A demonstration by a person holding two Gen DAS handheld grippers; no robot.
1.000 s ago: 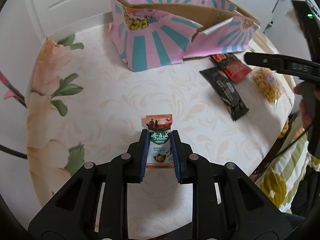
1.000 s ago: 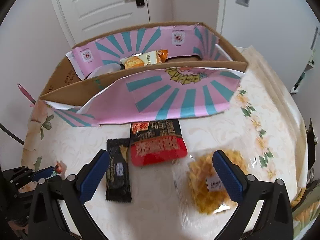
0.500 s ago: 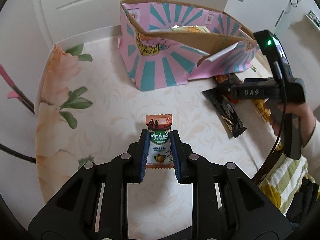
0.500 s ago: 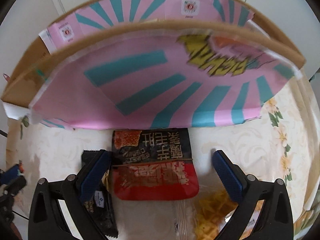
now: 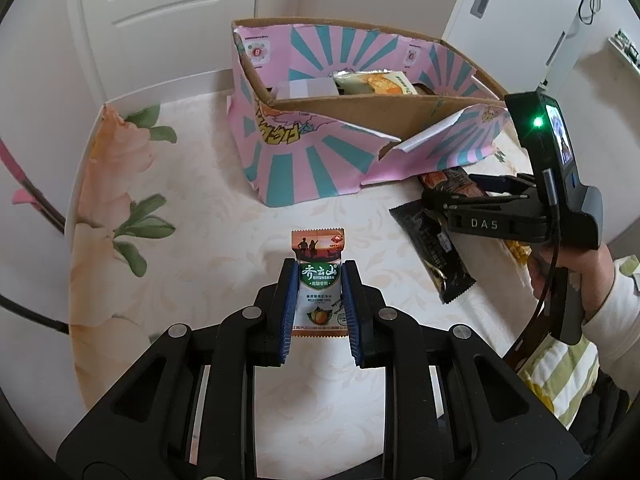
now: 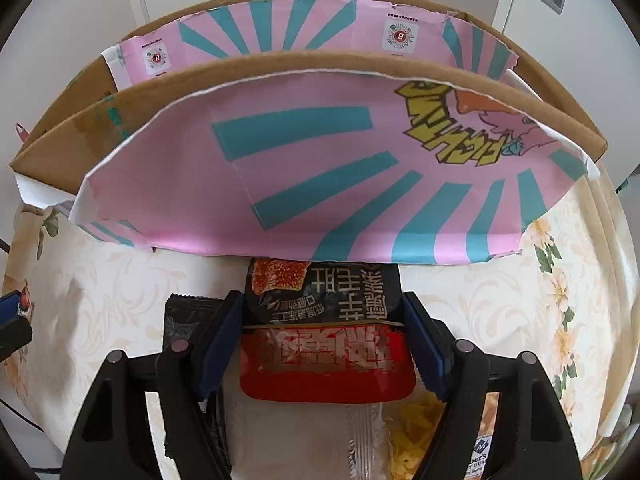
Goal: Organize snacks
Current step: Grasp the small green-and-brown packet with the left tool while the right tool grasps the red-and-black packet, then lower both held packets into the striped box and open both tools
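Observation:
My left gripper (image 5: 319,280) is shut on a small orange and green snack packet (image 5: 319,292) and holds it above the table. My right gripper (image 6: 322,320) has closed its blue pads on both sides of a red and black snack packet (image 6: 326,344) lying against the front wall of the pink and teal cardboard box (image 6: 320,168). In the left wrist view the right gripper (image 5: 444,196) sits low by the box (image 5: 320,160), which holds several snacks. A black snack bar (image 5: 432,252) lies beside it.
A clear bag of yellow snacks (image 6: 408,440) lies under my right gripper, near the table's edge. The black bar (image 6: 188,320) lies left of the red packet. The table carries a floral cloth (image 5: 160,240). White doors stand behind.
My right gripper moved forward and down to the red and black packet and closed its jaws around it. My left gripper lifted and tilted, still holding the small packet.

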